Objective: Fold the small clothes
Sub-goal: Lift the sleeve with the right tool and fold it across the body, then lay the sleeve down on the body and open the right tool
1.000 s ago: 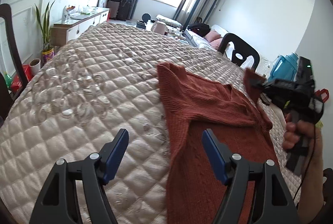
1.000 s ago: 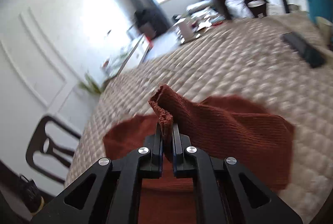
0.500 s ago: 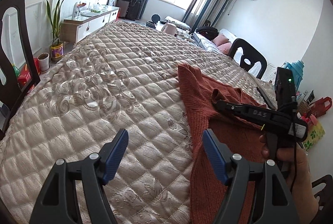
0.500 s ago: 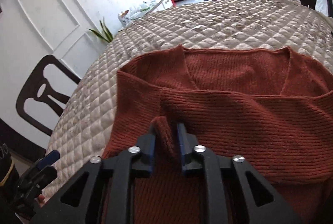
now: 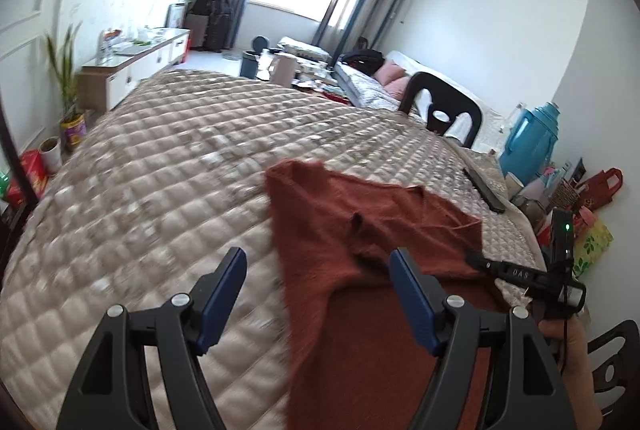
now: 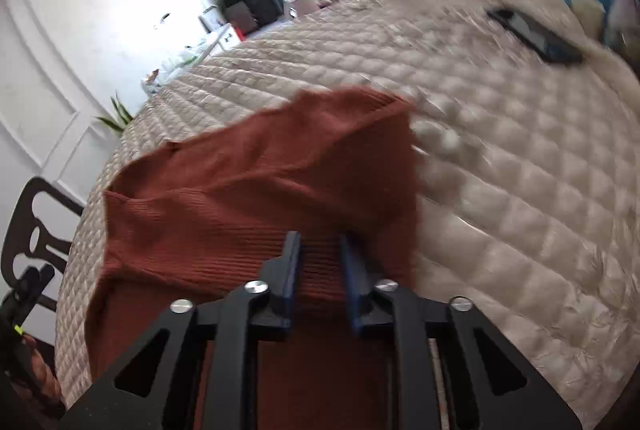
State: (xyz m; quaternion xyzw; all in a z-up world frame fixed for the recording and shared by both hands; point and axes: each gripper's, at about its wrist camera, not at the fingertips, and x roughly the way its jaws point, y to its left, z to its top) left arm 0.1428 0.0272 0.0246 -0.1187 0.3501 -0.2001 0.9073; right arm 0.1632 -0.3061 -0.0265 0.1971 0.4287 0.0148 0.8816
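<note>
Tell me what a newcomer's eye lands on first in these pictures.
First comes the rust-red knit sweater, partly folded on the beige quilted bedspread that fills both views. Next are the blue-padded tongs in the foreground: the left tongs gape wide at the sweater's left edge, and the right tongs sit slightly parted over its ribbed fold. A dark phone lies on the quilt beyond.

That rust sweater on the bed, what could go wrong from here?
The folded sleeve of the sweater lies loose; the right gripper, jaws parted just above it, might snag the knit and undo the fold. The left gripper hangs wide open at the sweater's edge and could drag it across the slippery-looking quilt.
</note>
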